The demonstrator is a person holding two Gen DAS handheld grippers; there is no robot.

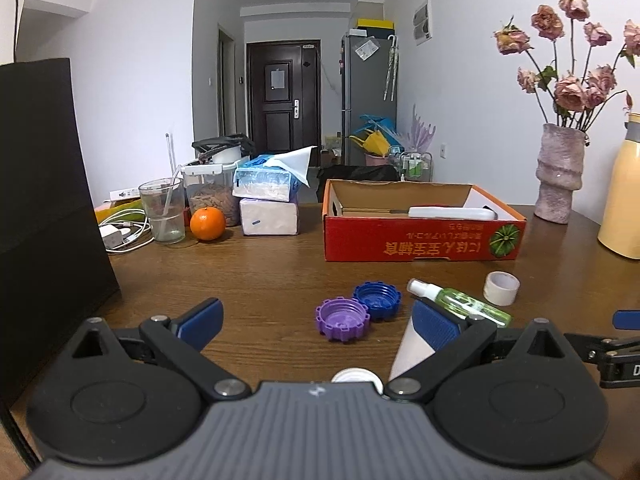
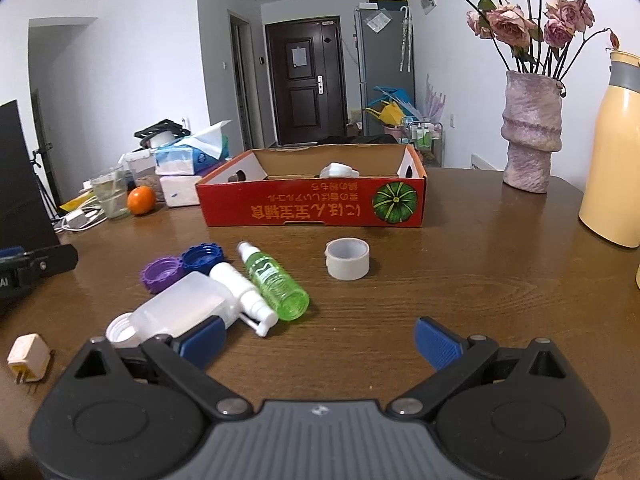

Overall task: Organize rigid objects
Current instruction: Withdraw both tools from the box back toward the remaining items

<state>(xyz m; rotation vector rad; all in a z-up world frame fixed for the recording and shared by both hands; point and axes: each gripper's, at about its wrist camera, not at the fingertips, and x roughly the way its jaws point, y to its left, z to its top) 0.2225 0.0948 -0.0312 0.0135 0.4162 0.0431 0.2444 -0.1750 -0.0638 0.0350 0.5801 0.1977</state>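
Note:
A red cardboard box [image 1: 420, 238] [image 2: 316, 208] stands open on the wooden table with a white object [image 1: 452, 213] inside. In front of it lie a purple cap [image 1: 343, 319] [image 2: 161, 273], a blue cap [image 1: 377, 299] [image 2: 202, 258], a green spray bottle [image 1: 464, 303] [image 2: 274, 282], a tape roll [image 1: 501, 288] [image 2: 347, 258], a white spray bottle [image 2: 244, 294], a clear plastic bottle [image 2: 180, 308] and a white plug [image 2: 28, 358]. My left gripper [image 1: 318, 326] is open and empty just before the caps. My right gripper [image 2: 316, 342] is open and empty, right of the bottles.
A pink vase of flowers [image 1: 558, 172] [image 2: 530, 136] and a yellow flask [image 1: 622, 196] [image 2: 612, 152] stand at the right. A glass [image 1: 163, 210], an orange [image 1: 207, 223], tissue packs [image 1: 268, 200] and cables [image 1: 124, 232] crowd the back left. A black bag [image 1: 44, 200] stands at the left.

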